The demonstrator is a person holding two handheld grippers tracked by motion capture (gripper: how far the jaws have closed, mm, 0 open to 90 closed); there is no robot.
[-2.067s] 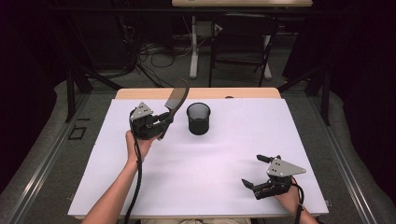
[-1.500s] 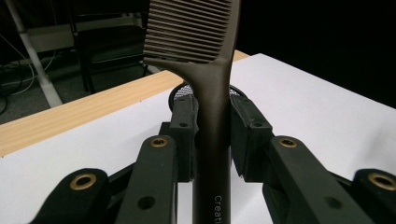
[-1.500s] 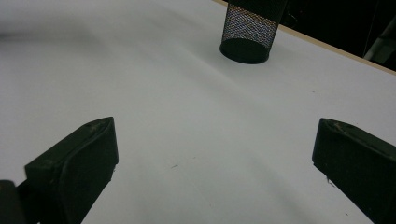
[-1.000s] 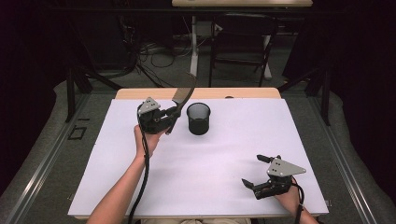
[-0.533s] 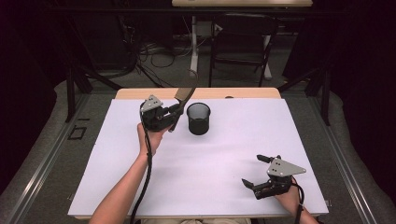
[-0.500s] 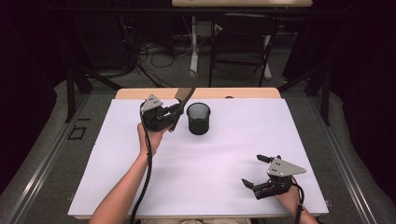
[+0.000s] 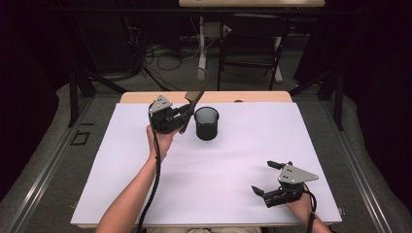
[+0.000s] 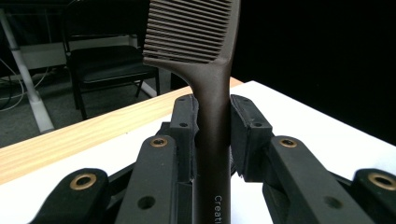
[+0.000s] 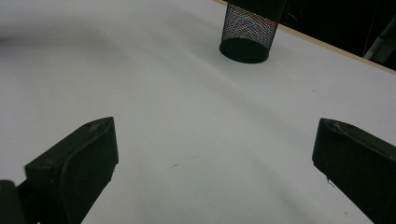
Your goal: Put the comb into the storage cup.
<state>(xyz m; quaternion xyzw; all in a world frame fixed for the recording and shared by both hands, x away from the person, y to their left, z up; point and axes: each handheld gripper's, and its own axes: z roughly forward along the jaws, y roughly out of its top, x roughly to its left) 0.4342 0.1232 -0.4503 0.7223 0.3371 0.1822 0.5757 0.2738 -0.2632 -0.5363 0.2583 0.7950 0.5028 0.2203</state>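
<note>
Left gripper [image 7: 187, 110], centre-left of the high view: jaws clamped on the comb [image 8: 212, 126] handle, teeth end up, raised just left of the mesh cup [image 7: 206, 123]. To seat it well, I'd bring the handle tip over the cup mouth, keep the comb near vertical, lower, then release. Cup stands upright at frame centre on the white surface [image 7: 233, 165]; it looks empty, though the inside is too dark to be sure. Right gripper [image 7: 272, 179], lower right: jaws wide open, resting idle.
</note>
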